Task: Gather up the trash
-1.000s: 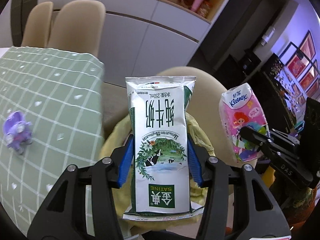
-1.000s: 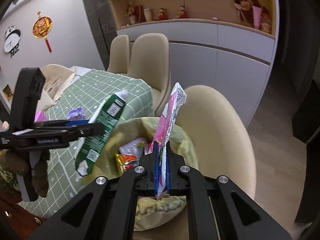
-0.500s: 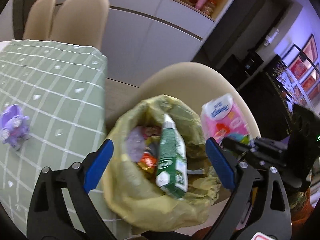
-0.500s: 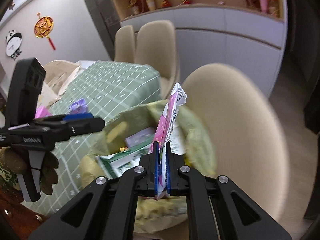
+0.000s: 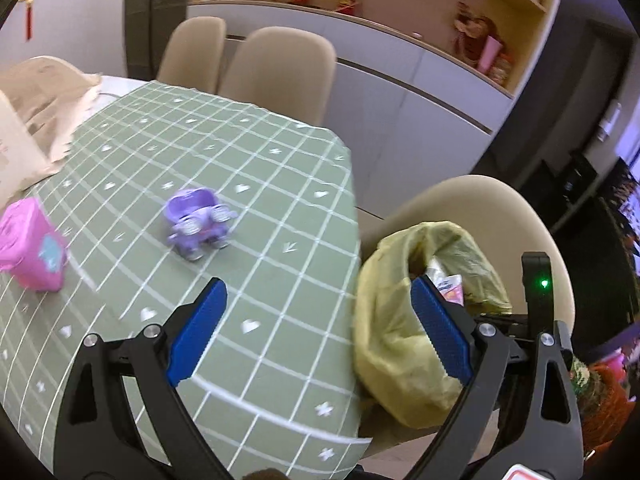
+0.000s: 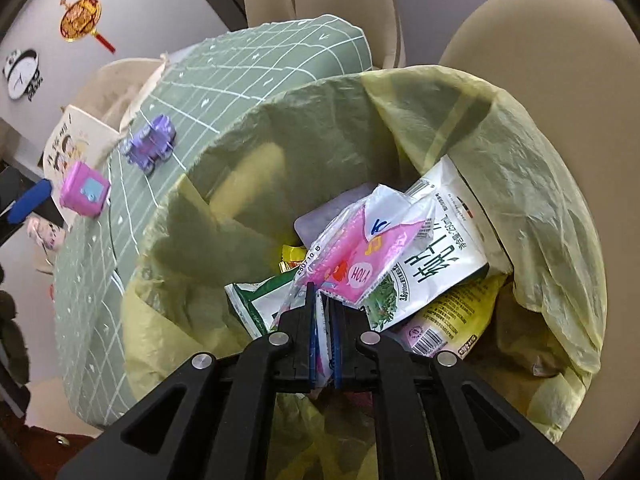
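Much of your yellow trash bag (image 6: 532,152) is cut off: the right wrist view loses its near rim behind the gripper body, and the left wrist view shows only its outside, with one blue pad across its mouth. The bag sits on a beige chair (image 6: 532,28) just beside the table with the green checked cloth (image 5: 248,184).

Inside the bag you can see a white and green milk carton (image 6: 444,252) lying flat, a yellow packet (image 6: 460,312) under it, a lilac card (image 6: 332,216) and small red and yellow wrappers that are too covered to identify.

Your right gripper (image 6: 323,312) points down into the bag with its jaws pressed together on the pink tissue wrapper (image 6: 360,256), which folds over the carton and is not yet released.

Your left gripper (image 5: 316,324) hangs over the table edge with its jaws spread wide and nothing between them.

On the cloth stand a purple toy car (image 5: 196,224) and a pink box (image 5: 32,248), well apart; motion blur softens both.
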`<state>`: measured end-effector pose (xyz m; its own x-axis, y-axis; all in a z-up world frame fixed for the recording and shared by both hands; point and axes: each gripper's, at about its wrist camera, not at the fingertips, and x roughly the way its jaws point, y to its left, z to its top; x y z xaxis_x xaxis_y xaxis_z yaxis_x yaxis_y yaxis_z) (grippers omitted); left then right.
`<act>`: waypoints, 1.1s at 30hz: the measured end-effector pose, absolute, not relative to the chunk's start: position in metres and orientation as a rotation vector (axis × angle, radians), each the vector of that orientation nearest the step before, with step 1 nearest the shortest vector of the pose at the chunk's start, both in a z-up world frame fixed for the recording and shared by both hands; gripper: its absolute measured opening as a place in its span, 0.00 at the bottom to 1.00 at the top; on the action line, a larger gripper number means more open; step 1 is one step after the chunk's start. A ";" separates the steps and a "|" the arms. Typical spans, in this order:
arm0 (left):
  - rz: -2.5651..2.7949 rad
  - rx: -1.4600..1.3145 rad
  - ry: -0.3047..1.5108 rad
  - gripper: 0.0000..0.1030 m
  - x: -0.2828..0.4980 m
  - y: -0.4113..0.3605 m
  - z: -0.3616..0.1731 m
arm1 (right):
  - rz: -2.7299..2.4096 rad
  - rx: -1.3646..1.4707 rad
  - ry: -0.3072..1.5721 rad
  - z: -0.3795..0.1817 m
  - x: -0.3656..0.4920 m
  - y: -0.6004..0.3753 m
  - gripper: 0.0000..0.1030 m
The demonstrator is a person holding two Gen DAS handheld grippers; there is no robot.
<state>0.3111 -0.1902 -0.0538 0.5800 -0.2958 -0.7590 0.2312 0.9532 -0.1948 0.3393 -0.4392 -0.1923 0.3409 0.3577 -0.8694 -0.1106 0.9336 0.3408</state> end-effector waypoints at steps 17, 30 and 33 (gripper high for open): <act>-0.155 -0.130 0.929 0.86 0.272 -0.163 -0.061 | 0.322 0.181 1.225 -0.197 0.333 -0.441 0.09; -0.197 -0.112 0.786 0.86 0.206 -0.134 -0.035 | 0.133 0.188 0.992 -0.130 0.254 -0.451 0.51; -0.195 -0.084 0.762 0.86 0.180 -0.127 -0.028 | 0.140 0.204 0.904 -0.102 0.214 -0.435 0.51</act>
<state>0.1800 -0.1272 -0.0285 0.7067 -0.2054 -0.6770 0.1450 0.9787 -0.1456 0.2142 -0.4350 -0.1017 0.6116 0.2063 -0.7638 -0.0352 0.9715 0.2343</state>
